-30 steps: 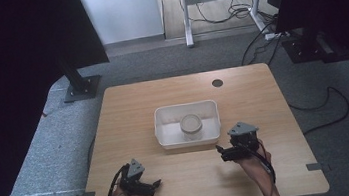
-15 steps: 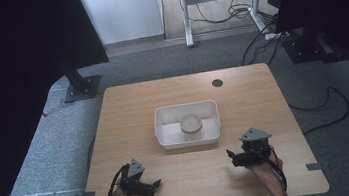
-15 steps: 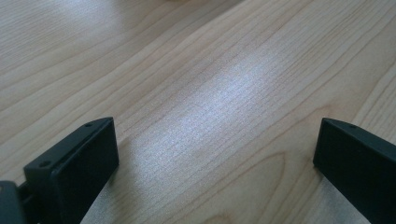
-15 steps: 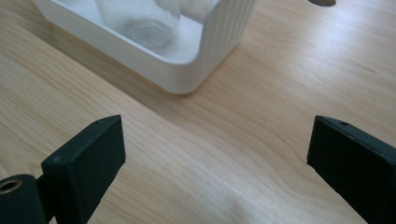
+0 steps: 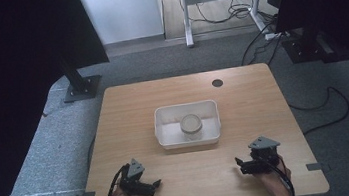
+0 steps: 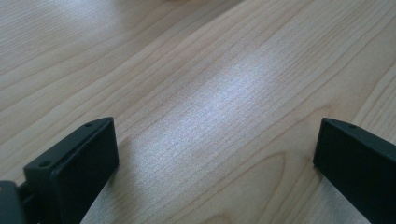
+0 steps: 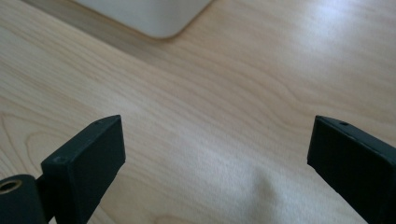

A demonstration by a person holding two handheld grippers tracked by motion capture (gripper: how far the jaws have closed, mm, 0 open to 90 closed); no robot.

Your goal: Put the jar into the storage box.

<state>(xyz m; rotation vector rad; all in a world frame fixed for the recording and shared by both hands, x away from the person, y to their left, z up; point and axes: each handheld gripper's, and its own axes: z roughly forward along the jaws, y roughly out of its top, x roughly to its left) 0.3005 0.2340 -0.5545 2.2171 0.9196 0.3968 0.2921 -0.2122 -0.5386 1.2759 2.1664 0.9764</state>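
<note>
Pulled back from the tub, the right gripper [image 5: 241, 165] now rests at the lower right of the frame, jaws spread wide and empty, like the left gripper [image 5: 154, 186]. Centre frame, a small jar [image 5: 191, 125] stands in the white tub [image 5: 161, 124]; probably light, rigid and smooth, best pinched across its sides.

A white tray [image 5: 189, 137] is sitting in the middle of the wooden table [image 5: 128, 108], holding 1 round jar [image 5: 191, 125] with a pale lid. The left gripper [image 5: 152, 187] is resting near the table's near-left corner and the right gripper [image 5: 240, 164] near its near-right corner, both well apart from the tray. 2 hands are holding them from the near edge.
</note>
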